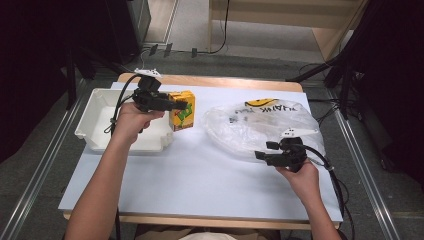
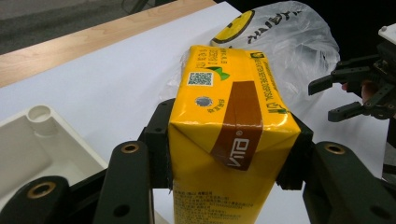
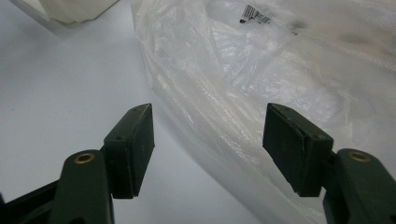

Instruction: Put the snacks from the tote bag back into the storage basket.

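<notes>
Two tools here: left tool (image 1: 186, 105) is clamped on the juice box (image 1: 182, 110), upper left of centre, beside the tray (image 1: 95, 107). Right tool (image 1: 262, 150) gapes apart at the plastic bag (image 1: 260, 122). Keep the box upright and hold the bag's mouth open first.

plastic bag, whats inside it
Through the translucent plastic bag no item can be made out, just crumpled film and print: a yellow smiley and a barcode label. Its creased, cloudy folds hide whatever might lie deeper inside.
</notes>
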